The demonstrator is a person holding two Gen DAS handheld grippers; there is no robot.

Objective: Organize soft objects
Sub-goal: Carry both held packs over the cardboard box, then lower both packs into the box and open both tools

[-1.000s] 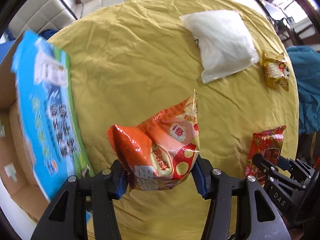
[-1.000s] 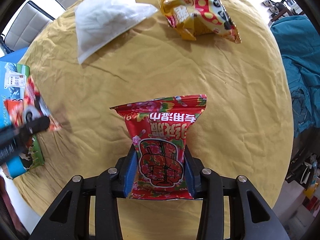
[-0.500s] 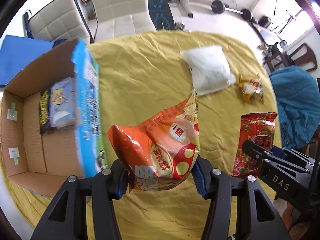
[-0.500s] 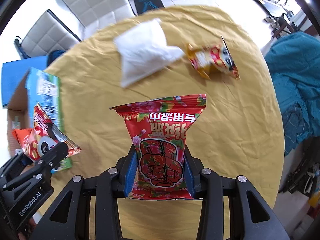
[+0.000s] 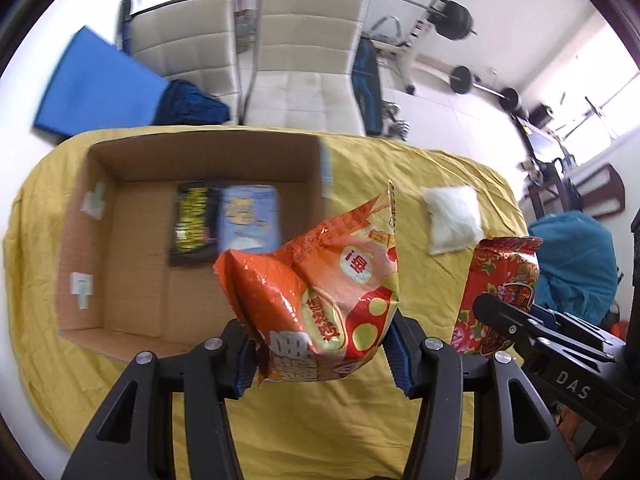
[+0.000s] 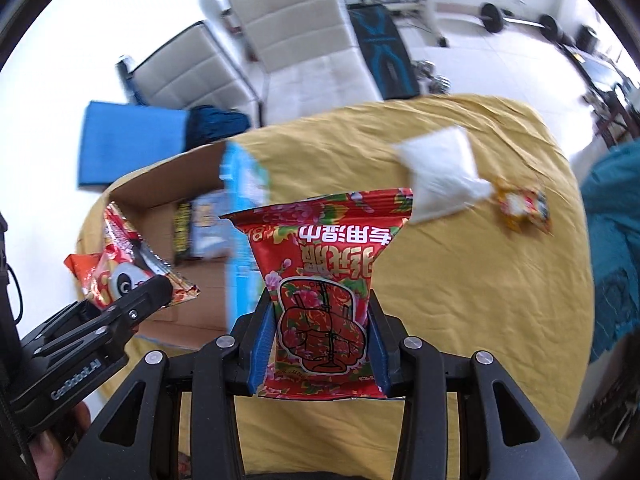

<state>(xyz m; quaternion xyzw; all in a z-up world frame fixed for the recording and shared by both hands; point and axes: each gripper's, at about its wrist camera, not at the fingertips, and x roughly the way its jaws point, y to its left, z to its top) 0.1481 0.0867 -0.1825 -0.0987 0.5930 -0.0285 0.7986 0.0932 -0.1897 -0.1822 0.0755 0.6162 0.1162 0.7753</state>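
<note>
Pinching an orange snack bag (image 5: pixel 320 304) upright, left gripper (image 5: pixel 320 354) (right gripper (image 6: pixel 318 344) clamps red packet (image 6: pixel 326 280)).

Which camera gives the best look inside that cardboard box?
The left wrist view: the cardboard box opens toward it, showing its floor and two packets. The right wrist view catches only a corner, behind the red packet.

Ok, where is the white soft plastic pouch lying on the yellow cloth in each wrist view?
Left wrist view: the white soft plastic pouch lies right of centre on the yellow cloth, beyond the held orange snack bag.
Right wrist view: the pouch lies upper right, beyond the held red floral packet.
Shared landmark: the open cardboard box, left of the pouch in both.
</note>
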